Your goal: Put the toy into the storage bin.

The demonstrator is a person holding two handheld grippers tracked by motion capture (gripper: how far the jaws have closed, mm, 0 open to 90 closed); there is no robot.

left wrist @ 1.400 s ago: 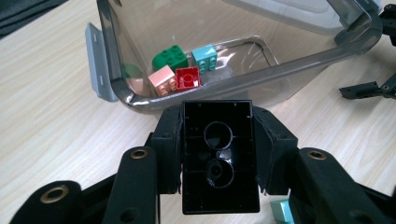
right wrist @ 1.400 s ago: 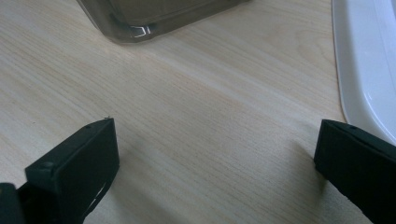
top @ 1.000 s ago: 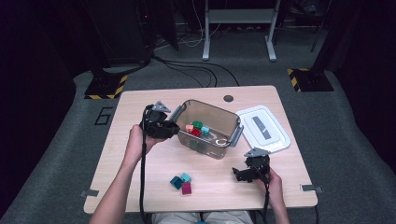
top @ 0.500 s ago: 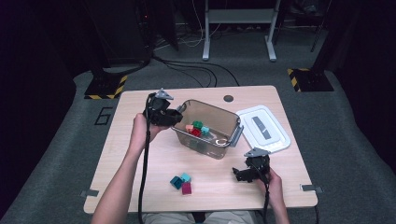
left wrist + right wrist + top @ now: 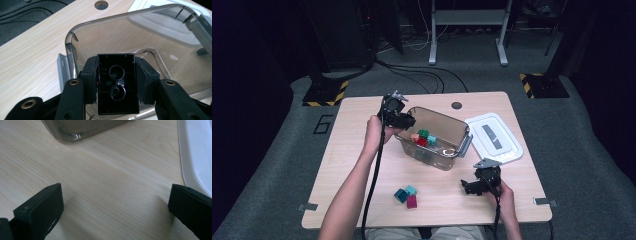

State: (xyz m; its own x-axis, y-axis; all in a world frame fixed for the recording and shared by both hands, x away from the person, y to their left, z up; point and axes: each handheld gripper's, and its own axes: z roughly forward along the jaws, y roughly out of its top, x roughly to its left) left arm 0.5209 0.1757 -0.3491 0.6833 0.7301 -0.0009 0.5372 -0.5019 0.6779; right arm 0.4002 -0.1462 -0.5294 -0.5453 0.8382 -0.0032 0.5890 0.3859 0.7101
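My left gripper hangs over the near-left end of a clear plastic bin. It is shut on a black brick, seen from its hollow underside in the left gripper view, with the bin's rim just beyond. Green, red and orange bricks lie inside the bin. My right gripper rests low at the table's front right, open with nothing between its fingers, and bare wood shows between them.
Two teal bricks and a magenta one lie on the table in front of the bin. A white lid lies flat to the bin's right. A round cable hole sits near the table's far edge.
My left gripper has carried the black brick to the right, from beside the bin's left end to over its rim. The right gripper has stayed put.
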